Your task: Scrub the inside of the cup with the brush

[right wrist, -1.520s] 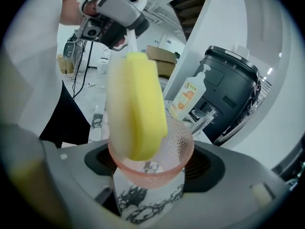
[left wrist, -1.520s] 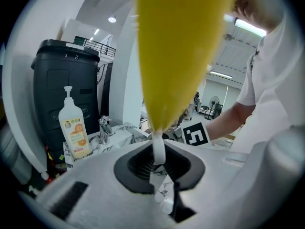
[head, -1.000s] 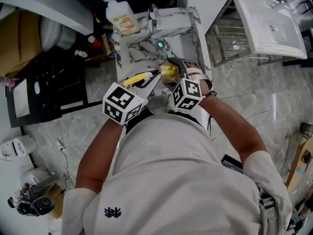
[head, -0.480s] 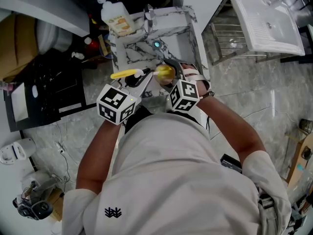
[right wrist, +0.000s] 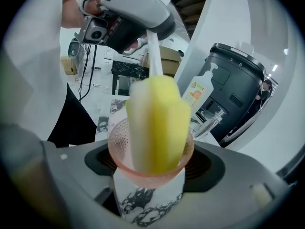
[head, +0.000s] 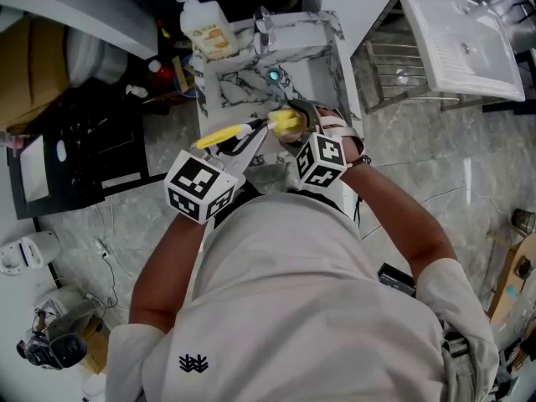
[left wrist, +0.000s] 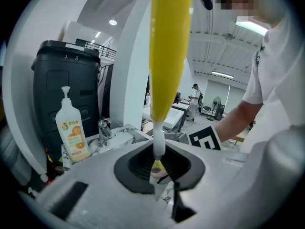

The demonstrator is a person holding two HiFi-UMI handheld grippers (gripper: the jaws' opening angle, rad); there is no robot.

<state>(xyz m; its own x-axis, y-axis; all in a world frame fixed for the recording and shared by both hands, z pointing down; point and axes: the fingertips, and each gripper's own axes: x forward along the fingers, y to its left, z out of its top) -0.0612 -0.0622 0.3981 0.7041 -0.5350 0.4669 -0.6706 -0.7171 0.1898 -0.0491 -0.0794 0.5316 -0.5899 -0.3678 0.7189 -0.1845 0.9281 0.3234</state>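
Note:
My right gripper (right wrist: pixel 151 171) is shut on a small pink cup (right wrist: pixel 119 159) with a dimpled wall, its mouth facing the camera. The brush's yellow and white sponge head (right wrist: pixel 157 123) sits inside the cup and sticks out past the rim. My left gripper (left wrist: pixel 158 163) is shut on the brush's white shaft (left wrist: pixel 158 144), and the yellow handle (left wrist: pixel 169 51) rises above it. In the head view the left gripper (head: pixel 258 138) holds the brush (head: pixel 224 134) at a slant, with the sponge head (head: pixel 287 121) at the right gripper (head: pixel 300 126). There the cup is hidden.
A marble-patterned sink (head: pixel 243 82) lies under both grippers, with a faucet (head: pixel 264 23) and a soap pump bottle (head: pixel 209 28) at its far rim. A black bin (left wrist: pixel 66 89) stands to the left, a metal rack (head: pixel 402 74) and a white basin (head: pixel 465 40) to the right.
The left gripper drew the brush a little out to the left, then pushed it back toward the cup. The right gripper and the cup stayed in place.

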